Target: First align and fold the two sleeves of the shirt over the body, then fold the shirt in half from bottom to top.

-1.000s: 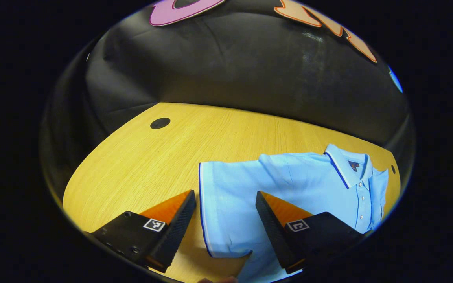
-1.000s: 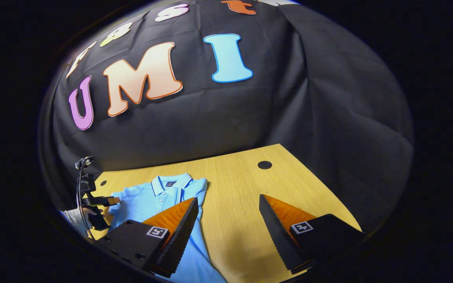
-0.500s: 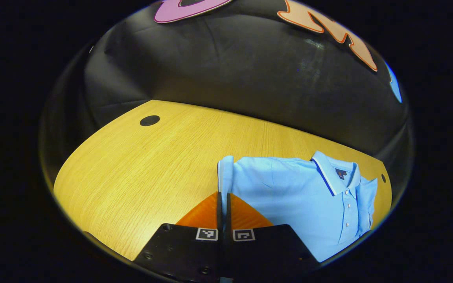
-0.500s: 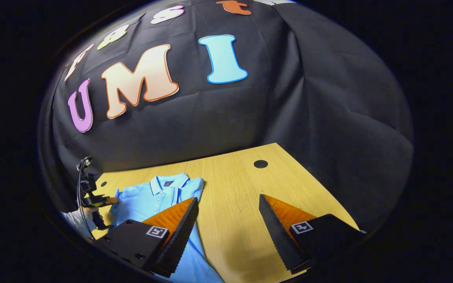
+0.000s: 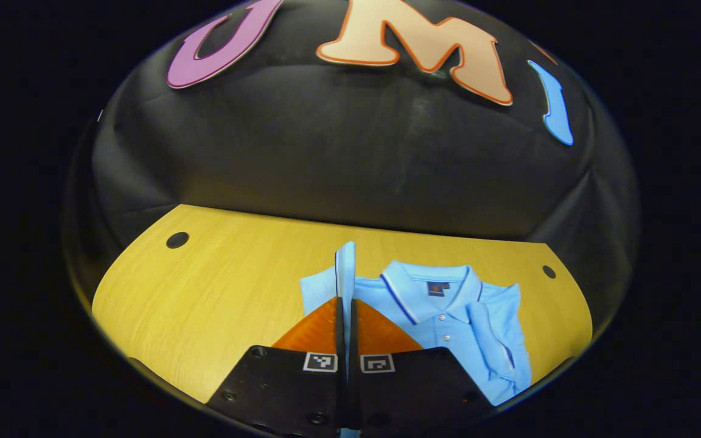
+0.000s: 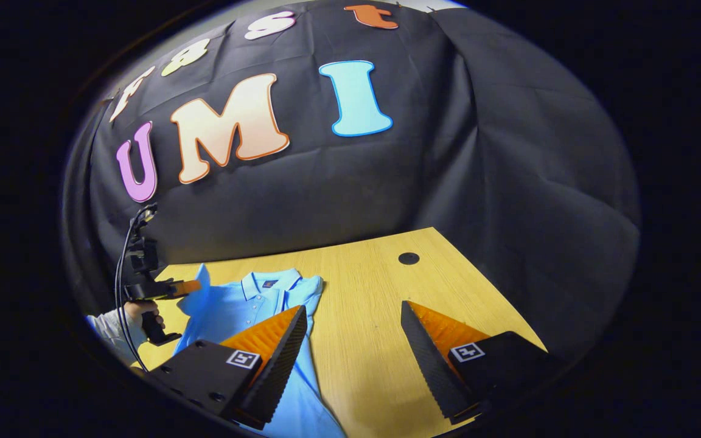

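**Sleeve fold under way — one sleeve down, one in hand**

The light-blue shirt [image 5: 448, 316] lies collar-far on the wooden table [image 5: 216, 274]. In the left gripper view, the sleeve on the right of the scene [image 5: 496, 340] already lies folded over the body. The other sleeve [image 5: 345, 267] stands raised off the table, its cuff edge pinched between the pressed-together fingers of the left gripper [image 5: 345, 304], just left of the collar. The right gripper view shows that same gripper [image 6: 183, 287] at the far left, held in a hand [image 6: 140, 313], lifting the cloth above the shirt's shoulder.

The right gripper [image 6: 353, 331] hangs spread and empty over the near table, its left finger above the shirt's body.

Judgement: the second sleeve is not yet laid across; the bottom-to-top fold remains entirely undone.
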`<state>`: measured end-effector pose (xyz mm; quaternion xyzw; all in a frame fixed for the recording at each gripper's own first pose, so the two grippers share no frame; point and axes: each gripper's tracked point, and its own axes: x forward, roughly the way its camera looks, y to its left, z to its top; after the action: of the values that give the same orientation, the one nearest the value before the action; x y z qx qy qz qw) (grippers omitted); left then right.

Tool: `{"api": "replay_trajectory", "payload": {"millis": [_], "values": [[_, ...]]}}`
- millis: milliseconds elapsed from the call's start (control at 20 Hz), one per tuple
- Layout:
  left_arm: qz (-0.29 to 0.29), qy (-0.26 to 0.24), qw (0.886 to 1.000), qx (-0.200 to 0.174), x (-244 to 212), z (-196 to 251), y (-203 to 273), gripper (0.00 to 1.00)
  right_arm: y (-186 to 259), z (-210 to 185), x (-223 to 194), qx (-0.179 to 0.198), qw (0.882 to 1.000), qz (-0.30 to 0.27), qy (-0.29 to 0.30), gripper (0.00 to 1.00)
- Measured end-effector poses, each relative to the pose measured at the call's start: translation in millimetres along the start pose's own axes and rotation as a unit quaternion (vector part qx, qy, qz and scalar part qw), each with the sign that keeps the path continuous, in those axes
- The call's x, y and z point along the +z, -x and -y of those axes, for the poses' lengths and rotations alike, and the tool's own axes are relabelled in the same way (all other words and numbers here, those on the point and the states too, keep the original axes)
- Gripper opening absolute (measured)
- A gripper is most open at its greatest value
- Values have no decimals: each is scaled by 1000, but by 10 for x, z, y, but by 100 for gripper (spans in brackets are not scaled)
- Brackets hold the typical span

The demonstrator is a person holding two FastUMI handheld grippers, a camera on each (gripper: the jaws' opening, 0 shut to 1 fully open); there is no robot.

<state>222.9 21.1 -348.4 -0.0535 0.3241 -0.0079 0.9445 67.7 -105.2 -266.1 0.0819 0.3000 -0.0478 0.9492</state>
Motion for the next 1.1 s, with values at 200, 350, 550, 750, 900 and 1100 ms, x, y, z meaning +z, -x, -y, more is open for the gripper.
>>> {"api": "replay_trajectory", "payload": {"millis": [200,350,550,750,900,1100], "values": [[-16,-14,1000,-17,-112,362,-58,0,92,34,-72,1,1000,-2,-3,97],[-35,-18,999,-9,-284,469,-132,0,128,69,-118,-3,1000,-5,-8,97],[-59,-12,998,-34,-484,662,-166,6,118,22,-186,-2,1000,-10,-11,97],[-21,-57,997,-51,-312,645,0,98,58,-199,-199,13,1000,-3,-22,97],[11,-52,997,-63,-101,576,264,96,-4,-329,-257,8,1000,-3,-29,97],[44,-28,998,-44,51,256,715,96,58,-575,-296,29,999,7,-19,97]]}}
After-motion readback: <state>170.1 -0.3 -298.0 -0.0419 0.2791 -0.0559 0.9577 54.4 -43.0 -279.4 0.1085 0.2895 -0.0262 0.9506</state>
